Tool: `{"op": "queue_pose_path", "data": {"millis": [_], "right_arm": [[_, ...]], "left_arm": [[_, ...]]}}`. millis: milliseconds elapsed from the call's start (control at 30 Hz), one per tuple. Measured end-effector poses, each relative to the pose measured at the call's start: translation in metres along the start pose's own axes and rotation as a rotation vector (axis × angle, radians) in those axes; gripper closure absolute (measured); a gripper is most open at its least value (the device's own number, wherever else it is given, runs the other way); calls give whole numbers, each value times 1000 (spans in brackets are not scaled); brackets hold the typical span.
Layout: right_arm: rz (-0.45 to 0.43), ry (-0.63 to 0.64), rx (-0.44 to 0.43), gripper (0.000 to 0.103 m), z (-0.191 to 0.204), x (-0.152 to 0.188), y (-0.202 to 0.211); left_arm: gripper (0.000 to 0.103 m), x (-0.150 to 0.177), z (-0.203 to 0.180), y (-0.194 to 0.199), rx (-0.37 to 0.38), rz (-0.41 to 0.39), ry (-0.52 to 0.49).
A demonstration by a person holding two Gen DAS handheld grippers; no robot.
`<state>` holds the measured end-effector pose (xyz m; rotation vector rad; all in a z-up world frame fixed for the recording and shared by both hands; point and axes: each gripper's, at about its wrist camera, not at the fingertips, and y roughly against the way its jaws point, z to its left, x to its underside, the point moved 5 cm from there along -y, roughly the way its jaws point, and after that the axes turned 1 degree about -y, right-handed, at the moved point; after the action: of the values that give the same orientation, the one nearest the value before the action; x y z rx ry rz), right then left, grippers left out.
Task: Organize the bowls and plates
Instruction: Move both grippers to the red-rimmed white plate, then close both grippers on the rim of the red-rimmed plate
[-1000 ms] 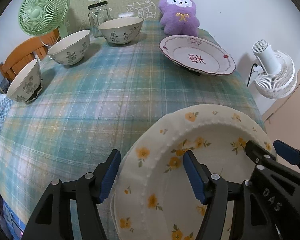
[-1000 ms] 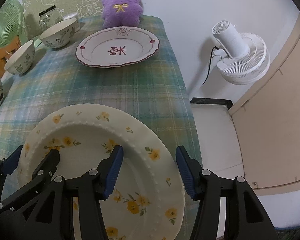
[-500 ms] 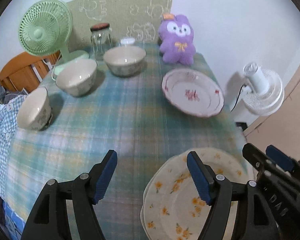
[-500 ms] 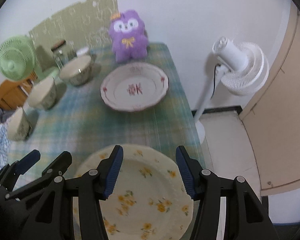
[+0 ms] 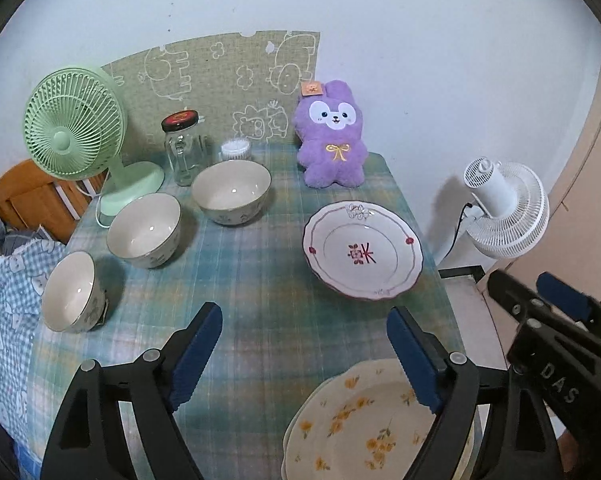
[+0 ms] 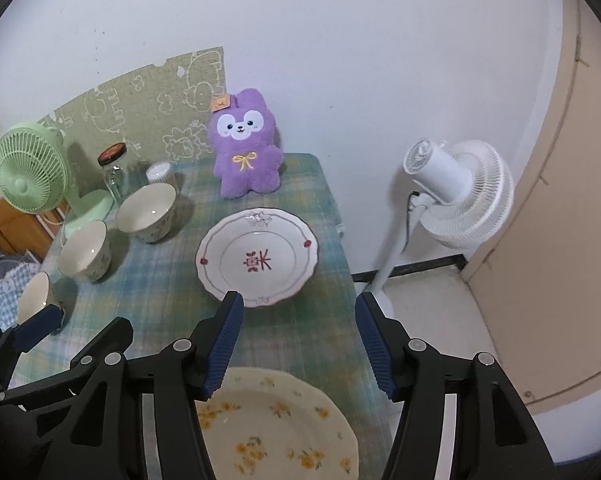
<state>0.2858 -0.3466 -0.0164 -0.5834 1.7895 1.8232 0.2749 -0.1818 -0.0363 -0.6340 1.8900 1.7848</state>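
Left gripper and right gripper jaws opening, nothing between them; yellow-flower plate lies at table near edge.

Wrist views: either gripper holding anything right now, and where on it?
Nothing held. The left gripper and right gripper both have jaws opening with nothing between them; the cream yellow-flowered plate lies on the plaid tablecloth below.

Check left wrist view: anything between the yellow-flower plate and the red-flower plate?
Nothing; only bare plaid tablecloth separates the yellow-flower plate from the red-flower plate; right wrist view agrees.
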Motion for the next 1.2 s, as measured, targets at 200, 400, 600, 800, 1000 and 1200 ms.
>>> {"op": "queue_pose_path", "data": {"millis": [200, 400, 600, 800, 1000, 1200], "right_arm": [[14, 2, -27, 39, -7, -15, -31], [23, 7, -56, 29, -13, -36, -65], [29, 56, -77, 28, -10, -50, -102], [47, 80, -91, 28, -7, -59, -144], [43, 52, -84, 28, -9, -65, -181], [82, 34, -85, 35, -13, -62, -215]], "left_arm": [[14, -12, -6, -25, -22, 3, -1], [14, -25, -16, -60, -45, 17, -17], [14, -37, -24, -96, -51, 30, 6], [14, -46, -29, -136, -56, 51, 18], [21, -56, -29, -173, -67, 66, 46], [25, -60, -29, -197, -89, 83, 28]]}}
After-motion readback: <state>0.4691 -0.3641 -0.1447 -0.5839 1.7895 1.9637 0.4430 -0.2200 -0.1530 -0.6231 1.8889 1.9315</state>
